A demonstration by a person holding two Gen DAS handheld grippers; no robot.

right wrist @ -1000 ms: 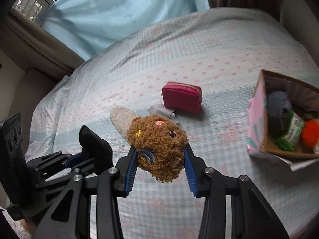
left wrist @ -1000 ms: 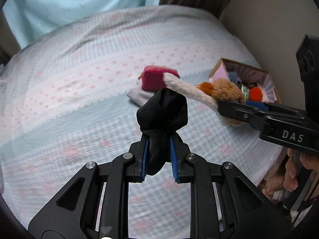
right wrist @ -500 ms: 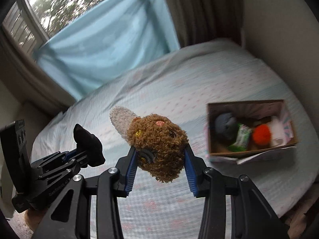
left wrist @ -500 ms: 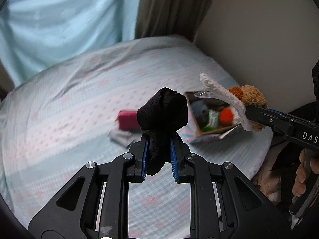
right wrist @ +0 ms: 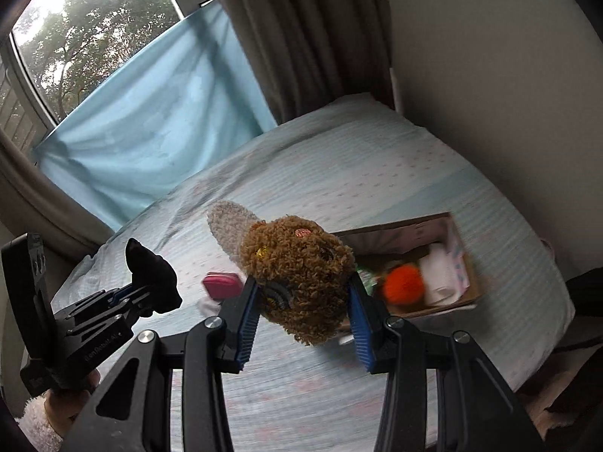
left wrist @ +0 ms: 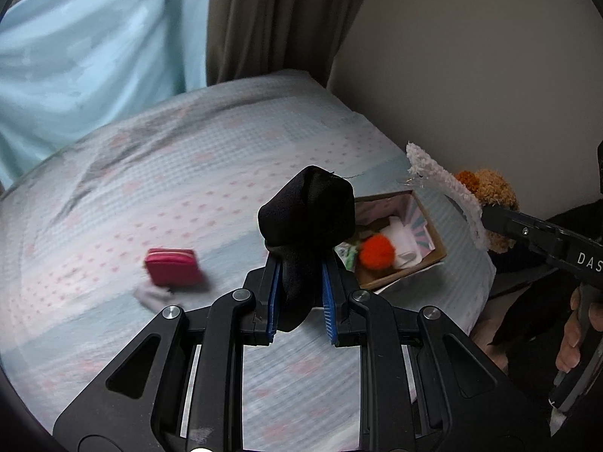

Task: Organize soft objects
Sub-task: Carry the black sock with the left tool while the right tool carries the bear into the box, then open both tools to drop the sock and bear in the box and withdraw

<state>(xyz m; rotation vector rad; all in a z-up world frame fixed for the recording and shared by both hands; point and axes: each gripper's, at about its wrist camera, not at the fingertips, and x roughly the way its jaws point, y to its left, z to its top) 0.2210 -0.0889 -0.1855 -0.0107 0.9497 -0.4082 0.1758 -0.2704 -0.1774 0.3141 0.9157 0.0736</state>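
right wrist, plush toy [right wrist: 297, 278] gripped, box [right wrist: 458, 303] below

You are looking over a bed [right wrist: 377, 173] in pale blue, pink-dotted sheeting filling mid-frame. Daylight is coming through a window [right wrist: 75, 37] upper left, a blue curtain [right wrist: 150, 113] and brown drape [right wrist: 301, 37] hanging beside a plain wall [right wrist: 508, 75] at right.
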